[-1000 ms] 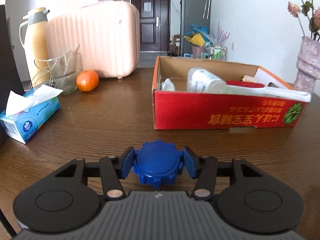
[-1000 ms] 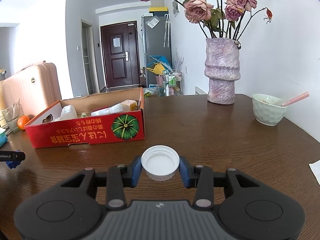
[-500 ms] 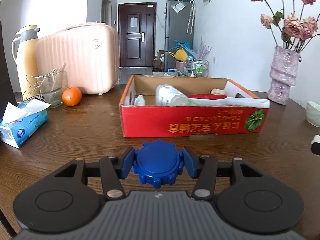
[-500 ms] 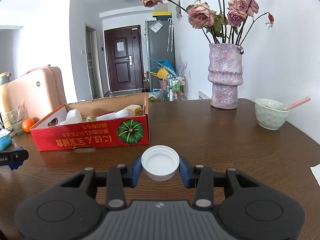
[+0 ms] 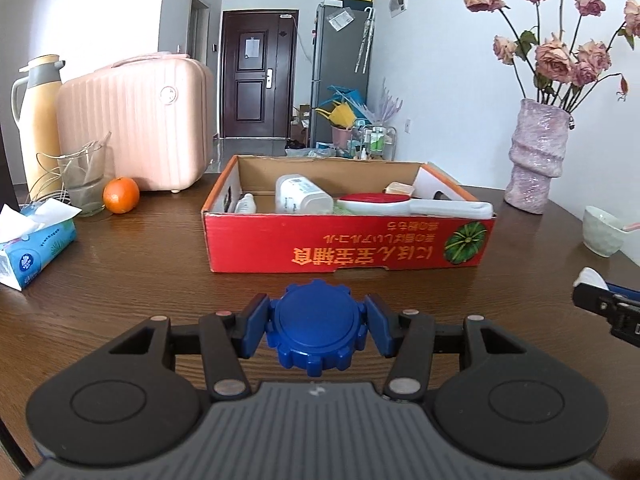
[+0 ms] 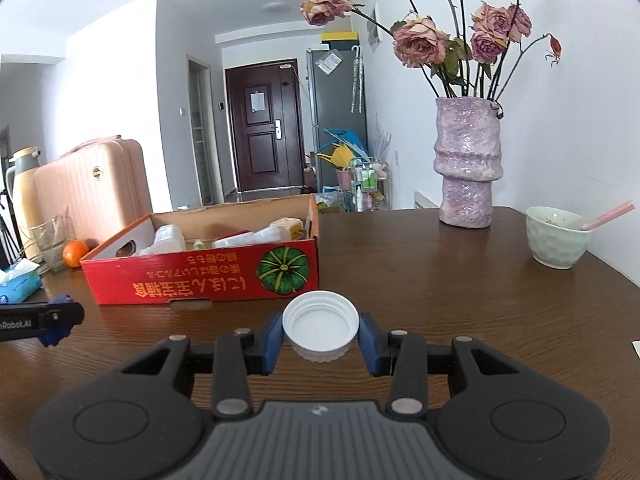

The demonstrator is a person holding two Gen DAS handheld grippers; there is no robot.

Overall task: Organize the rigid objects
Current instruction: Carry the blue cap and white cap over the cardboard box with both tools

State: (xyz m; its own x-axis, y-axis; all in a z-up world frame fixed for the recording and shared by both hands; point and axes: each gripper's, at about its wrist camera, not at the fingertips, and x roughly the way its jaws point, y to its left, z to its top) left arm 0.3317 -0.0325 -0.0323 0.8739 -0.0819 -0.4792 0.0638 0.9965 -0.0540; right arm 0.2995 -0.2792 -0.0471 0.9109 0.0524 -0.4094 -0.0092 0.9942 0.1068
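My left gripper (image 5: 317,328) is shut on a blue ridged cap (image 5: 316,326) and holds it above the wooden table, in front of the red cardboard box (image 5: 348,248). My right gripper (image 6: 320,336) is shut on a white bottle cap (image 6: 320,326), open side up, to the right of the box (image 6: 200,280). The box holds a white bottle (image 5: 302,194), a red-and-white brush (image 5: 412,204) and other small items. The right gripper shows at the left wrist view's right edge (image 5: 608,308); the left gripper shows at the right wrist view's left edge (image 6: 40,320).
A tissue pack (image 5: 32,244), a glass (image 5: 84,184), an orange (image 5: 121,195), a thermos (image 5: 36,120) and a pink suitcase (image 5: 136,128) stand at the left. A purple vase with dried roses (image 6: 468,168) and a bowl with a spoon (image 6: 558,236) stand at the right.
The left gripper has swung to the right with the blue cap, so the box sits centred and the right gripper has come into view. The right gripper has shifted slightly, still holding the white cap.
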